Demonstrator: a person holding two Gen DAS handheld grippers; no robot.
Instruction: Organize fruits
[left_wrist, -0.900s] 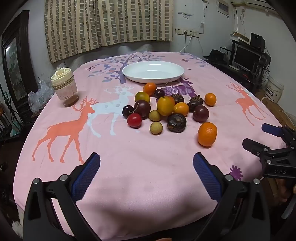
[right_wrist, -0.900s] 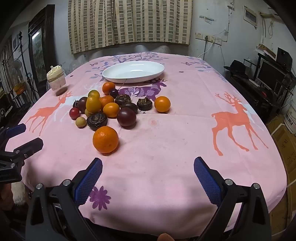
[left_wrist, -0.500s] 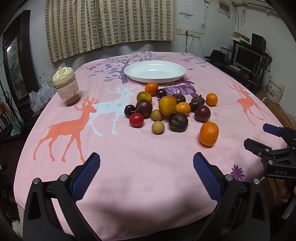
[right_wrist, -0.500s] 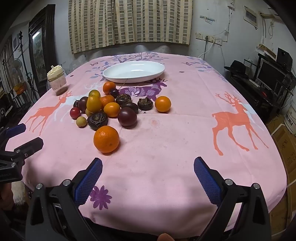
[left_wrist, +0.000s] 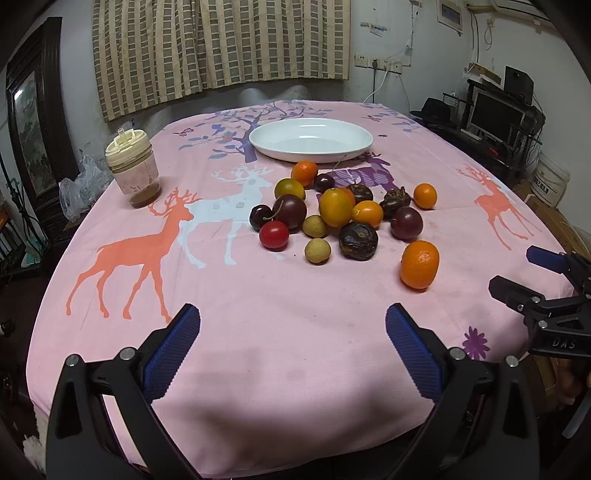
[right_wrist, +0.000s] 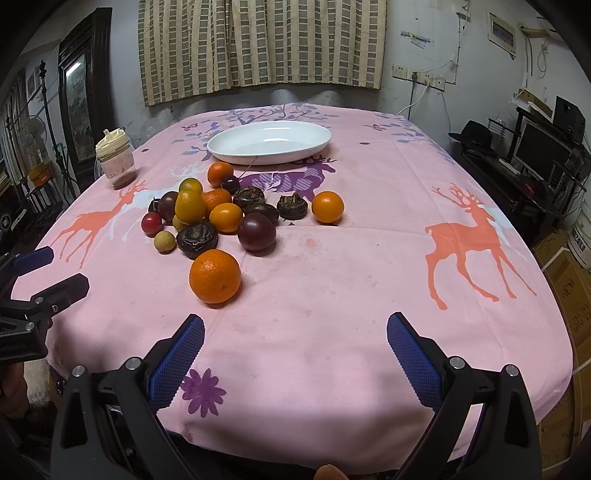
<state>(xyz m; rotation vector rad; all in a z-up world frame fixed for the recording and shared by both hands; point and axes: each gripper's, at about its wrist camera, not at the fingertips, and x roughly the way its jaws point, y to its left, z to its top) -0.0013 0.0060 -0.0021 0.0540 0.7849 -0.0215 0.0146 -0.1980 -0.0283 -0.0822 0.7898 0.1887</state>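
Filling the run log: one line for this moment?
left gripper: open, empty | right gripper: open, empty | fruits: on tablecloth | white dish: empty

Black claw (left_wrist: 291, 343), ridged blue pads (left_wrist: 171, 352)

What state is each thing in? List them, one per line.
Left gripper: open, holding nothing.
Right gripper: open, holding nothing.
White oval ceramic dish: empty.
Cream-lidded clear plastic jar: upright, lid on.
Large orange tangerine: loose on the pink deer-print tablecloth.
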